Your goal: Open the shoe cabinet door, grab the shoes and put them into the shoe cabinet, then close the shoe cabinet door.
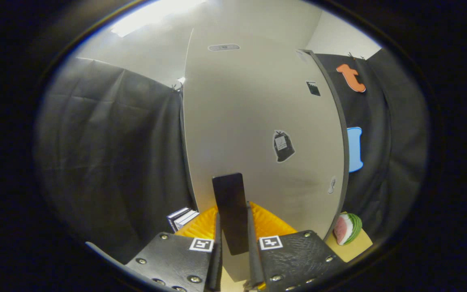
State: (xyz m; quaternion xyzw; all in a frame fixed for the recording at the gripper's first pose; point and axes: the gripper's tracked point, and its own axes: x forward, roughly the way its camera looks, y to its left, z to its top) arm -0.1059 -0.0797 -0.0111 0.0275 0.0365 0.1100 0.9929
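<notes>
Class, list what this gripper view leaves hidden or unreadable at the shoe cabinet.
- Cabinet interior: hidden behind the cabinet door.
- Shoes: no place can be given for them.
- Stickers on the door: too small to make out.
- Dark handle: its lower end is covered by the hand-held gripper, whose fingers close on it.
- Watermelon slice: partly cut off by the door's edge.

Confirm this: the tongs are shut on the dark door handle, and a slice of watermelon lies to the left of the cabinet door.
Wrong side. In the gripper view the tongs grip the dark handle, but the watermelon slice lies right of the cabinet door.
</notes>
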